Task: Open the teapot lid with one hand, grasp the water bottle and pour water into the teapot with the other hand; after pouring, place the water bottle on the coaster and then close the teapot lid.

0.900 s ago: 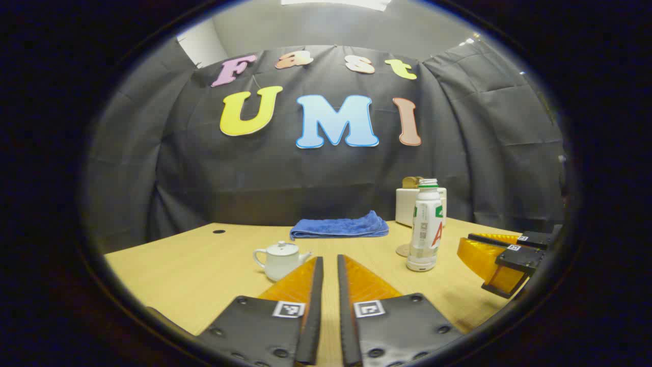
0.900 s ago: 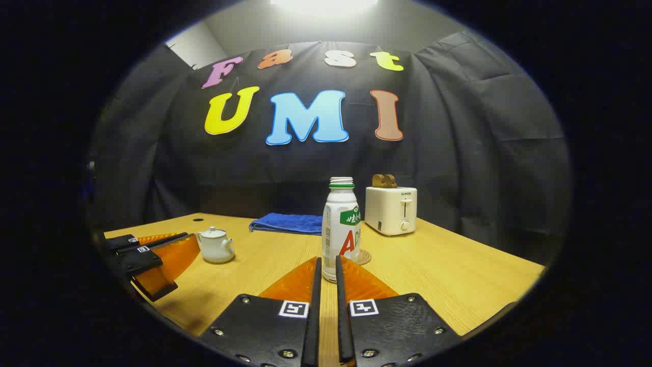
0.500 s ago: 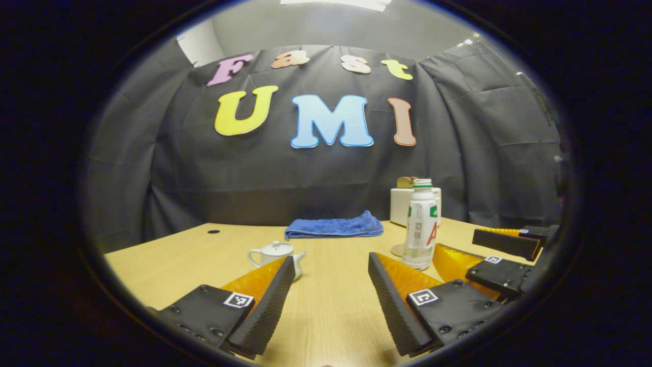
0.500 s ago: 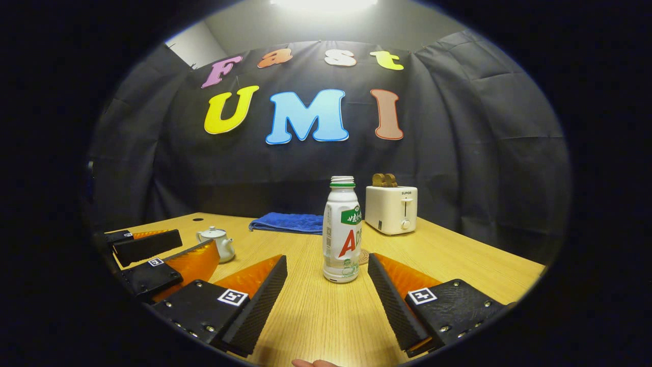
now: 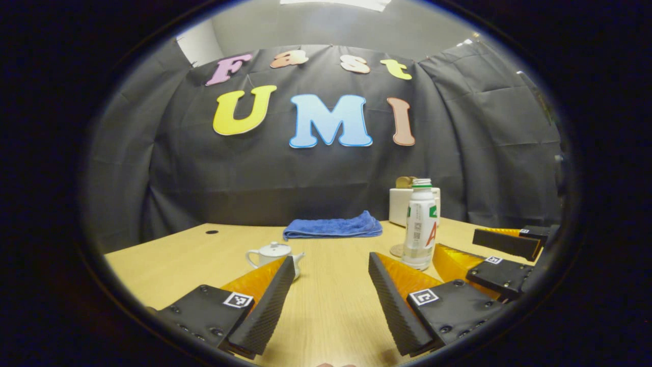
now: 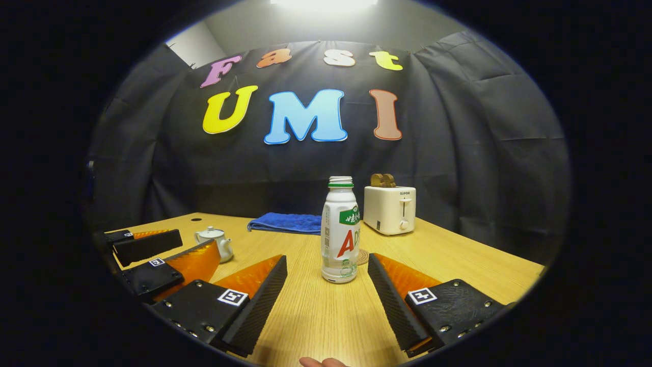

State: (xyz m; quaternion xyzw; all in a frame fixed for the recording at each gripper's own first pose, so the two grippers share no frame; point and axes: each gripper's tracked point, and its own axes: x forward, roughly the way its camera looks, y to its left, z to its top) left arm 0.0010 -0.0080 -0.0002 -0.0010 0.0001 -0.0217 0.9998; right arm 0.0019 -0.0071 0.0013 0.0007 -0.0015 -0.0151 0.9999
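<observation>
Facing bottle (image 6: 340, 229), right gripper (image 6: 326, 285) spread wide, ready to straddle it. Left gripper (image 5: 331, 285) likewise spread, aimed toward teapot (image 5: 272, 253), lid on, left of bottle. Coaster (image 6: 362, 256) just behind bottle.

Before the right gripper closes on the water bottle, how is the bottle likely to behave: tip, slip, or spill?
The water bottle is tall on a narrow base, so a high push would probably tip it. Its mouth looks uncapped, so tilting may spill. The body looks like smooth plastic, perhaps slippery; the right gripper, now open, should probably grip mid-body.
</observation>
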